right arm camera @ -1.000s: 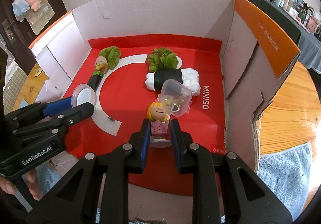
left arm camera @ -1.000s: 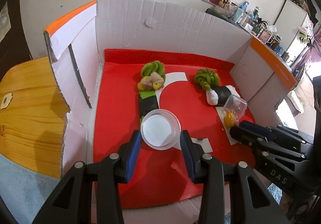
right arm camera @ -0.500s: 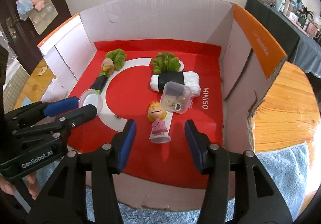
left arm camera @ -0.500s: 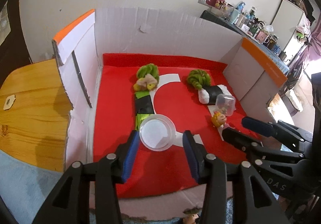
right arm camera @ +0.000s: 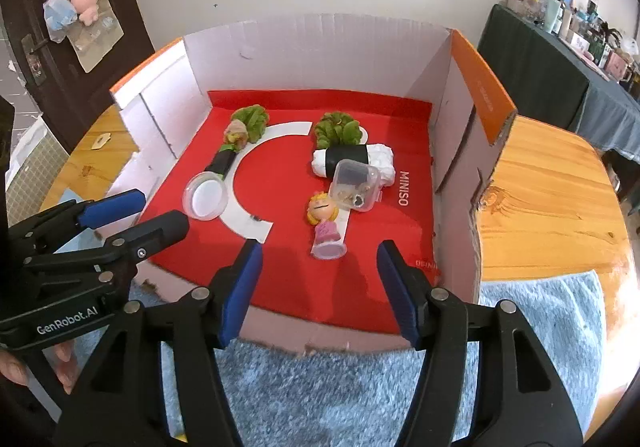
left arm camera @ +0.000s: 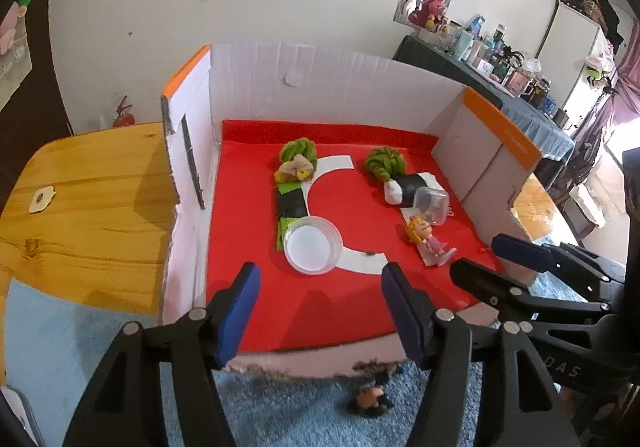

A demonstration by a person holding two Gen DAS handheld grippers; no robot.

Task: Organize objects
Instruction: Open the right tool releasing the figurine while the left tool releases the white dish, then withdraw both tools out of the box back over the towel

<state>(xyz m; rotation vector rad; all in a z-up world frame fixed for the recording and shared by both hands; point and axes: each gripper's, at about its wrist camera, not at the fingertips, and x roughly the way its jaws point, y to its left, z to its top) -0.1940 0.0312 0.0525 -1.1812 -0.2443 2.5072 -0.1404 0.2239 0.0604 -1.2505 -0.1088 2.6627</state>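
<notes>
A cardboard box (left arm camera: 360,79) (right arm camera: 320,47) with a red floor holds the objects. A round clear dish (left arm camera: 313,245) (right arm camera: 205,196) lies at the front left. A blonde doll in pink (left arm camera: 426,238) (right arm camera: 326,221) lies at the front right, beside a clear plastic case (left arm camera: 431,205) (right arm camera: 355,185). Two green-topped plush rolls (left arm camera: 295,175) (left arm camera: 396,177) lie further back. My left gripper (left arm camera: 320,307) is open and empty, before the dish. My right gripper (right arm camera: 320,287) is open and empty, before the doll.
The box stands on a wooden table (left arm camera: 88,199) (right arm camera: 552,207) with a blue fluffy cloth (left arm camera: 300,415) (right arm camera: 340,399) in front. A small dark figure (left arm camera: 370,395) lies on the cloth below the box's front edge. A cluttered shelf (left arm camera: 500,59) stands behind.
My right gripper opened and let go of the doll, which now lies on the red floor. Both grippers drew back out of the box towards its front edge. The left opened wider.
</notes>
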